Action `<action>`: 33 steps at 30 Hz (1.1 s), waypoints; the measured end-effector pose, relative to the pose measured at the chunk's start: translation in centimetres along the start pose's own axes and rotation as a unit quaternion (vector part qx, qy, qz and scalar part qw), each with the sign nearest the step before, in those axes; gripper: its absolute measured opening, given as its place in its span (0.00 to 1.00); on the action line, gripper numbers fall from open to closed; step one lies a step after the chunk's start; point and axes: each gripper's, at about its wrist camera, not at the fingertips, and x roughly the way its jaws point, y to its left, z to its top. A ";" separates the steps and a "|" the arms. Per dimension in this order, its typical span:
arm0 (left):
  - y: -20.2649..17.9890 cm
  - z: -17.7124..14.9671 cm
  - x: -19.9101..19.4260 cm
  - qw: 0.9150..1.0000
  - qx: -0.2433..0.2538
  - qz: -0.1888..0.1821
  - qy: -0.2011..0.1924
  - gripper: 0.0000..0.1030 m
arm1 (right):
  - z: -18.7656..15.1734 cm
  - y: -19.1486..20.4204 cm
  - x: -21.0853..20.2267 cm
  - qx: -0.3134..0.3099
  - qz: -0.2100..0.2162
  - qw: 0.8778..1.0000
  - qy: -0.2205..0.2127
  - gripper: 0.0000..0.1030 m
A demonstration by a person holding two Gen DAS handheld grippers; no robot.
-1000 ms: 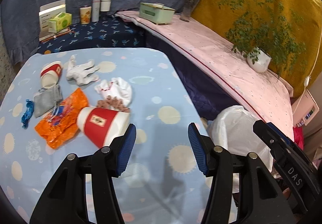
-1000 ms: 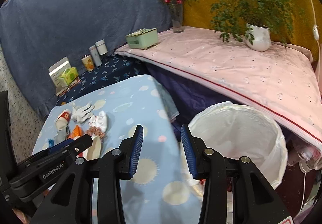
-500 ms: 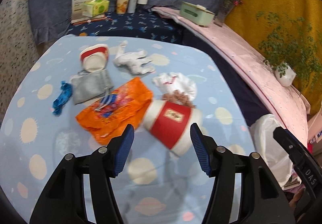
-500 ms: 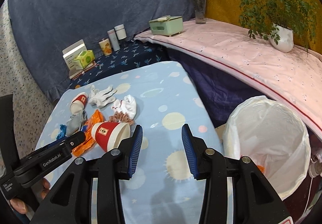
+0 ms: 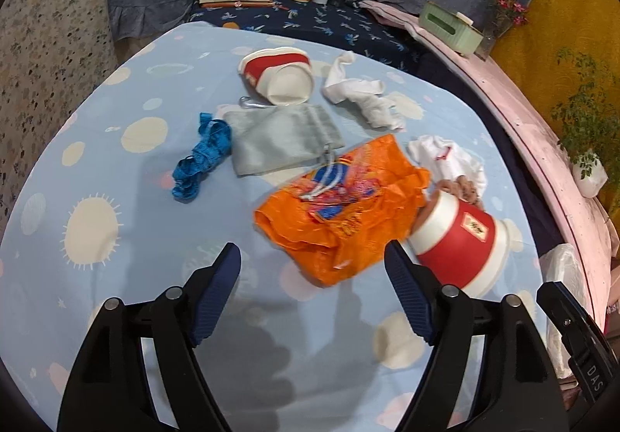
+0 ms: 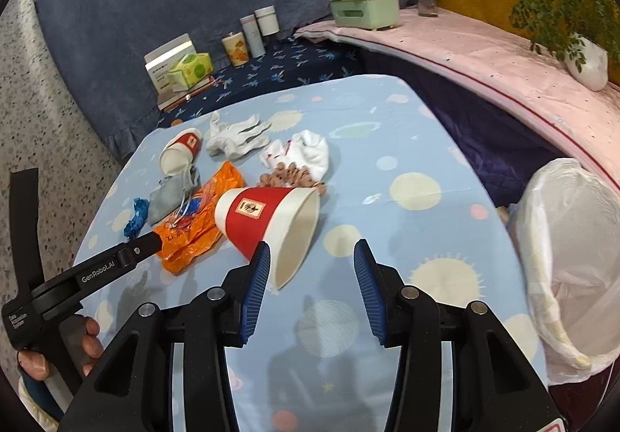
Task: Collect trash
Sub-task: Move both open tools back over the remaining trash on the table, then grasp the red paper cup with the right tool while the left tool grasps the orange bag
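Two grippers: both over the desk (image 5: 116, 145), nothing held
Left gripper (image 5: 312, 296): wide apart, jaws just opened further, empty; wrapper edge just ahead
Ribbon (image 5: 201, 160): blue, far left
Pouch (image 5: 283, 141): grey, beside ribbon
Wrapper (image 5: 345, 215): orange, crumpled, mid desk
Far cup (image 5: 279, 75): on its side, behind pouch
Near cup (image 6: 267, 222): red-white, on its side, touching wrapper
Right gripper (image 6: 310, 277): partly open, just widening, empty; left pad at cup rim
Bin (image 6: 569, 277): white liner, right of desk

L gripper (image 5: 312, 290) jaws just widened, empty; R gripper (image 6: 312, 273) just opening, seemingly empty, both angled down.
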 end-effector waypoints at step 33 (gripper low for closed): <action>0.3 2.0 4.3 0.998 -0.019 -0.051 0.028 0.31 | -0.2 1.8 5.7 0.009 0.041 0.998 0.045 0.18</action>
